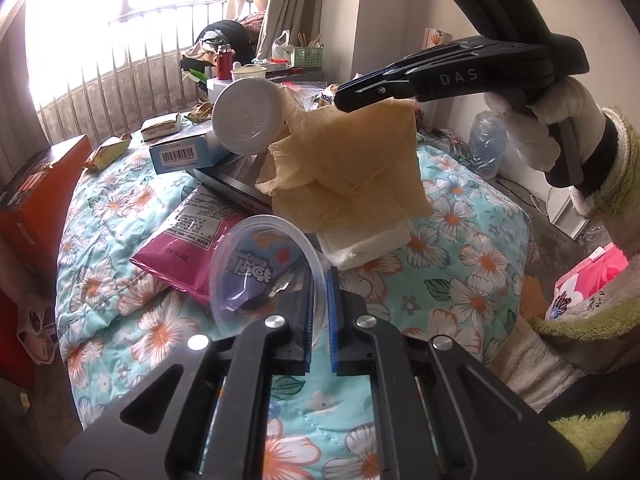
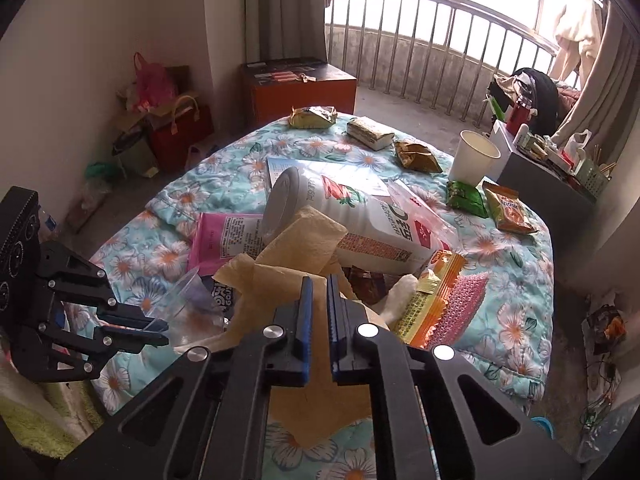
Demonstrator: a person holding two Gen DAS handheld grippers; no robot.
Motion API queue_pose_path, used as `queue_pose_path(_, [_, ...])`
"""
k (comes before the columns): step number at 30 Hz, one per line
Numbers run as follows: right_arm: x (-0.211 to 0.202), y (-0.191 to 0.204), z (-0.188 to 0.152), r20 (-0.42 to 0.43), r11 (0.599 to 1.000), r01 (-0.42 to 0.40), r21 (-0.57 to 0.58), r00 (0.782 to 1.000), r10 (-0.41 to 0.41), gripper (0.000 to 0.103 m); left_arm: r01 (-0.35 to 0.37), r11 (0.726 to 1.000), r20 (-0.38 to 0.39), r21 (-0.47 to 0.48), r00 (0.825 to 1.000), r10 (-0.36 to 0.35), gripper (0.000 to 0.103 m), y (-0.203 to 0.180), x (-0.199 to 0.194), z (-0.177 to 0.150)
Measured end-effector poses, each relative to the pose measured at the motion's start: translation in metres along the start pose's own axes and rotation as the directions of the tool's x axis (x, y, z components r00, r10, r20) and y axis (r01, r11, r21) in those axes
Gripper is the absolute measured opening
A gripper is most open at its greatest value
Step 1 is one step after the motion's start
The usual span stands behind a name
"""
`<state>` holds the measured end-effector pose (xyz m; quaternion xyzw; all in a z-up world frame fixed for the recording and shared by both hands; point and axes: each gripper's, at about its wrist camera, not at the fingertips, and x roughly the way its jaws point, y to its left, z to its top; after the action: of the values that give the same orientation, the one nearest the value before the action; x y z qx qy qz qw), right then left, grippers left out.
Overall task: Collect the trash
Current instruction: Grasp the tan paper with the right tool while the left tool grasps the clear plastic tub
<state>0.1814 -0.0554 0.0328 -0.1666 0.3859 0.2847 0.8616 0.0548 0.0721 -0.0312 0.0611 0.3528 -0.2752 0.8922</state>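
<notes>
In the left wrist view my left gripper [image 1: 320,280] is shut on the rim of a clear plastic cup [image 1: 256,264], which lies tilted on a pink packet [image 1: 188,248]. My right gripper [image 1: 344,100] hangs above it, shut on the top edge of a tan paper napkin [image 1: 352,168] that dangles over a white folded tissue [image 1: 364,244]. In the right wrist view the right gripper [image 2: 318,280] pinches the tan napkin [image 2: 280,272] between its blue pads. At the left, the left gripper [image 2: 160,330] holds the clear cup [image 2: 180,304]. A white bottle [image 2: 360,216] lies on its side behind the napkin.
The floral quilt [image 2: 512,320] carries several snack packets, an orange wrapper [image 2: 436,292], a blue-and-white box [image 1: 184,156] and a paper cup [image 2: 474,158]. An orange cabinet [image 2: 300,88] and a railing stand beyond. A gloved hand [image 1: 532,128] holds the right gripper.
</notes>
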Motion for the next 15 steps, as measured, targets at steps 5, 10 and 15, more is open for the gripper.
queue_pose_path(5, [-0.020,-0.001,-0.005,0.059,0.999,-0.013,0.033,0.998,0.011,0.005,-0.012,1.000,0.017,-0.023,1.000,0.013,0.004,0.001,-0.009,0.000])
queue_pose_path(10, [-0.034,0.002,-0.006,0.088,0.998,-0.050,0.033,0.995,0.047,0.005,-0.020,0.998,0.025,-0.056,0.999,0.021,0.004,0.006,-0.017,0.000])
queue_pose_path(15, [-0.025,0.013,-0.002,0.047,0.998,-0.021,-0.051,0.999,0.024,0.044,-0.035,0.997,0.006,-0.074,0.999,0.036,0.004,0.009,-0.016,-0.002])
